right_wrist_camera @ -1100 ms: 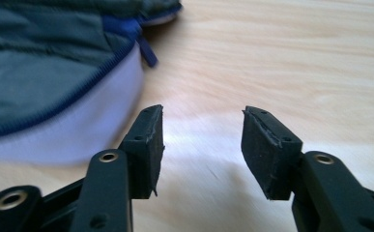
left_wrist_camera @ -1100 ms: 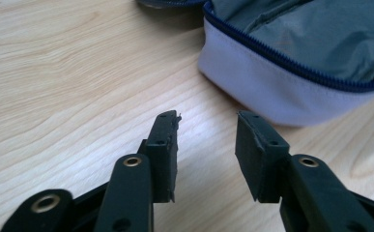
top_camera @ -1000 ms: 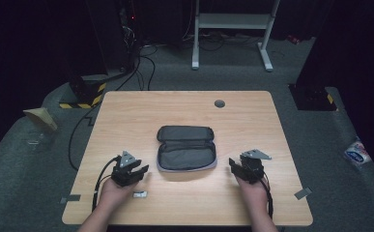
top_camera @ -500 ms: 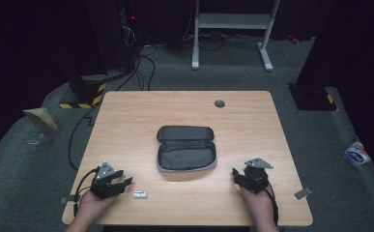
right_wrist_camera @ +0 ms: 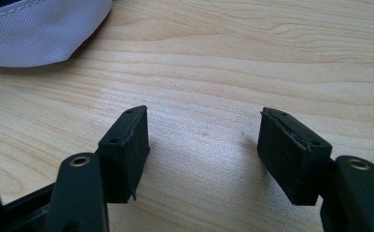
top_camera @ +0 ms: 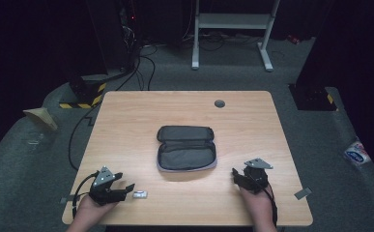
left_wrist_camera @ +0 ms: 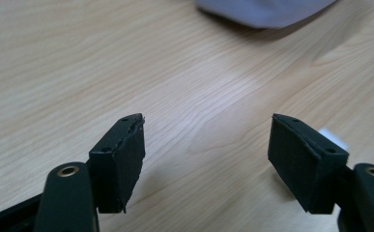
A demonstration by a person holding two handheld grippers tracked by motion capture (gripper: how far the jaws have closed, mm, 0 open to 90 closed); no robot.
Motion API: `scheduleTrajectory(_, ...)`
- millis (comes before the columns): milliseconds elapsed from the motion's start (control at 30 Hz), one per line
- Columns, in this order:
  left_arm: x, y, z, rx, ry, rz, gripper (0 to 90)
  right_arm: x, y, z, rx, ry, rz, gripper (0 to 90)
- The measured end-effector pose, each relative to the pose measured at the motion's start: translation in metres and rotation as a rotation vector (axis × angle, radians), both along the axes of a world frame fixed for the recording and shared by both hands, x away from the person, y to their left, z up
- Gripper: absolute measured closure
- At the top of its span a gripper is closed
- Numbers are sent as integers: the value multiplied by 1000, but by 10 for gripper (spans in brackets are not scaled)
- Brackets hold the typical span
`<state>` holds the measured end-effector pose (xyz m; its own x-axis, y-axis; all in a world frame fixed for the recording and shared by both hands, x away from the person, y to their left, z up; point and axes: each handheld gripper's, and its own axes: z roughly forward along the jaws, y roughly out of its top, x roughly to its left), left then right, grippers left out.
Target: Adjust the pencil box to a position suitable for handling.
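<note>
On the wooden table (top_camera: 126,121) an open grey pouch (top_camera: 186,148) lies about in the middle, with its lid folded back toward the far side. The left gripper (top_camera: 126,189) rests near the front left corner of the table, held by the person's left hand (top_camera: 90,209), and its jaws are spread apart with nothing between them. Just beside its tip lies a small white thing (top_camera: 140,195), maybe an eraser, but it is too small to tell. In the left gripper view the same white thing (left_wrist_camera: 332,138) shows just behind the right jaw, and the edge of the pouch (left_wrist_camera: 266,10) is at the top. The right gripper (top_camera: 237,177) is near the front right side, to the right of the pouch, in the right hand (top_camera: 257,205). Its jaws also stand wide apart and hold nothing, above bare wood, with the pouch (right_wrist_camera: 39,34) near at the upper left
</note>
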<state>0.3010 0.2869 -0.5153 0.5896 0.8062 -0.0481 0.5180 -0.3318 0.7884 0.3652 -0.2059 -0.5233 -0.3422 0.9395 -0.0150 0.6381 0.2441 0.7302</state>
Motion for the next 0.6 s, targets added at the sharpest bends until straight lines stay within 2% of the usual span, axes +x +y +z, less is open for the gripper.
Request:
scheduleTrajectory(67, -2, -2, 1, -3, -7, -14, 293, 0, 0, 0, -1, -1, 5, 354)
scheduleTrajectory(100, -5, -8, 1, -4, -10, -49, 293, 0, 0, 0, -1, -1, 8, 354)
scheduleTrajectory(133, -5, -8, 1, -4, -10, -49, 291, 0, 0, 0, -1, -1, 8, 354)
scheduleTrajectory(167, -7, -14, -1, 8, -2, -81, 291, 0, -1, 0, -1, 0, 11, 354)
scheduleTrajectory(267, -9, -19, -4, 24, 11, -109, 301, 0, -1, 0, -1, 1, 12, 354)
scheduleTrajectory(300, -10, -20, -5, 34, 9, -119, 352, 0, -1, 0, -1, 0, 11, 354)
scheduleTrajectory(433, -11, -21, -5, 10, 21, -150, 455, 0, -1, 0, -2, -2, 14, 354)
scheduleTrajectory(600, -11, -21, -5, -9, 38, -169, 508, 0, -1, 0, -3, -3, 14, 355)
